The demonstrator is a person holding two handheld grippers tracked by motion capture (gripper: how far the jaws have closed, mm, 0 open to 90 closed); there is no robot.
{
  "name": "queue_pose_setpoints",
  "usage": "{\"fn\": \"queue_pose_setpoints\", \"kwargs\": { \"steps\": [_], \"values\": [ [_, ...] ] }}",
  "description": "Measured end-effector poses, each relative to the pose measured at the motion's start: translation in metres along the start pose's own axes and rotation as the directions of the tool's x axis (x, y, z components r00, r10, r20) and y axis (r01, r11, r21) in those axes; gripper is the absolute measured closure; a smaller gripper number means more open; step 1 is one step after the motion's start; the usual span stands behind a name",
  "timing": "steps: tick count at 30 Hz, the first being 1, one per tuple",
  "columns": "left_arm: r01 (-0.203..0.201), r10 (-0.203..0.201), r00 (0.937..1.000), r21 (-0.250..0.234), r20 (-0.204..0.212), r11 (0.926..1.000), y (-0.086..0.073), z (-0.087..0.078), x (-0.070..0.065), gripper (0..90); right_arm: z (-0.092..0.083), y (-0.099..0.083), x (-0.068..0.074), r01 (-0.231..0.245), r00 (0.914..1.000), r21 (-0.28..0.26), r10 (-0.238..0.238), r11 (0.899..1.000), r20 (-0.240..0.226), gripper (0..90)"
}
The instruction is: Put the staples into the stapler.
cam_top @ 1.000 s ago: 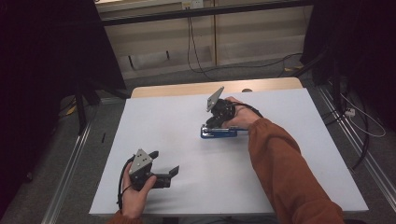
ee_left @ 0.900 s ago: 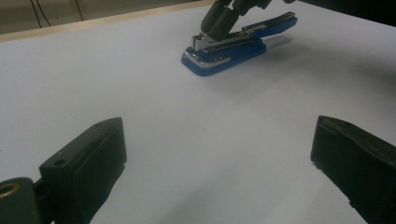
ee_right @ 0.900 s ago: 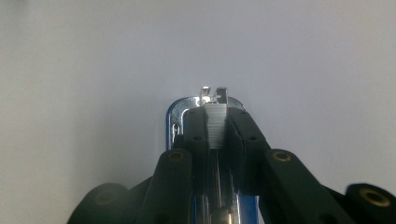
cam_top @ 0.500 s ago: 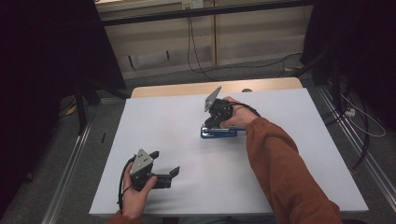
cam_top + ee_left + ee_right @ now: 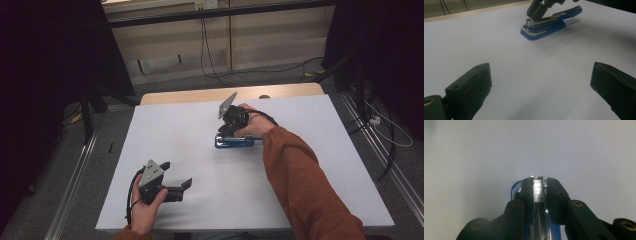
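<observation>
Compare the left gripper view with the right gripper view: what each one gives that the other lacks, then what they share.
Left gripper view: the left gripper with its jaws wide apart and nothing between them, and farther off the whole blue stapler from the side, its top arm raised, with the right gripper on its front end.
Right gripper view: a close look along the right gripper's jaws, which sit on either side of the stapler's metal strip and have just opened slightly.
Both: the stapler, the right gripper and the white table top.
</observation>
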State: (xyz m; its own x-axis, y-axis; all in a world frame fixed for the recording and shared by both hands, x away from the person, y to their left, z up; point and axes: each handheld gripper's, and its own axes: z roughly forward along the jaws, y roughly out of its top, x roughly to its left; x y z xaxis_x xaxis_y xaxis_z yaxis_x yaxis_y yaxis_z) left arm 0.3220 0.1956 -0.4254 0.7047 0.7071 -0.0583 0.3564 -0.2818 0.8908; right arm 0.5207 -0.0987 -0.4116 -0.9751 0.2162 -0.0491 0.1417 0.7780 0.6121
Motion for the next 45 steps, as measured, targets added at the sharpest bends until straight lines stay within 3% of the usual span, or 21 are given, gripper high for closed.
{"fn": "queue_pose_setpoints", "kwargs": {
  "steps": [4,7,9,15,18,23,28,34,38,40,42,45],
  "values": [
    [-0.004,0.004,1.0,0.001,-0.002,1.0,0.0,0.0,0.0,3.6,0.0,0.0,0.0,-0.01,0.9999,-0.003,0.01,1.0,0.005,73.8],
    [-0.001,0.001,0.9999,-0.007,-0.013,1.0,0.0,-0.001,0.001,3.6,-0.001,0.0,0.0,-0.032,0.9994,-0.014,0.032,0.999,0.016,67.2],
    [0.003,-0.003,0.9998,-0.006,-0.022,1.0,0.0,-0.002,0.002,3.6,-0.001,-0.001,0.001,-0.063,0.9963,-0.026,0.064,0.998,0.057,58.0],
    [0.003,-0.003,0.9998,-0.002,-0.022,1.0,0.0,-0.001,0.002,3.6,-0.002,-0.005,0.001,-0.12,0.9888,-0.055,0.125,0.991,0.081,45.7],
    [0.003,-0.003,0.9998,0.0,-0.021,1.0,0.0,-0.001,0.002,3.6,-0.005,-0.01,0.0,-0.159,0.98,-0.072,0.166,0.985,0.11,37.1],
    [0.009,-0.009,0.9998,-0.003,-0.02,1.0,0.0,-0.001,0.003,3.6,-0.009,-0.018,0.002,-0.241,0.9602,-0.125,0.256,0.962,0.113,24.4],
    [0.004,-0.004,0.9999,0.002,-0.016,1.0,-0.001,-0.001,0.002,3.6,-0.012,-0.026,0.006,-0.275,0.9451,-0.164,0.298,0.947,0.134,15.9],
    [0.003,-0.003,0.9994,0.003,-0.034,1.0,-0.001,-0.001,0.003,3.6,-0.02,-0.032,0.008,-0.287,0.9389,-0.178,0.313,0.941,0.143,15.4],
    [0.011,-0.011,0.9992,0.006,-0.038,0.9999,-0.001,-0.001,0.004,3.6,-0.026,-0.038,0.011,-0.311,0.9236,-0.206,0.346,0.928,0.165,13.9],
    [0.012,-0.011,0.9993,0.007,-0.036,0.9999,-0.001,0.0,0.004,3.6,-0.027,-0.041,0.013,-0.334,0.9168,-0.218,0.37,0.917,0.151,11.0],
    [0.011,-0.011,0.9993,0.008,-0.036,0.9999,-0.001,0.0,0.004,3.6,-0.027,-0.043,0.015,-0.341,0.9129,-0.209,0.376,0.917,0.159,9.3],
    [0.011,-0.011,0.9993,0.009,-0.037,0.9999,-0.001,-0.001,0.004,3.6,-0.028,-0.045,0.018,-0.359,0.898,-0.229,0.402,0.905,0.179,8.3]
  ]
}}
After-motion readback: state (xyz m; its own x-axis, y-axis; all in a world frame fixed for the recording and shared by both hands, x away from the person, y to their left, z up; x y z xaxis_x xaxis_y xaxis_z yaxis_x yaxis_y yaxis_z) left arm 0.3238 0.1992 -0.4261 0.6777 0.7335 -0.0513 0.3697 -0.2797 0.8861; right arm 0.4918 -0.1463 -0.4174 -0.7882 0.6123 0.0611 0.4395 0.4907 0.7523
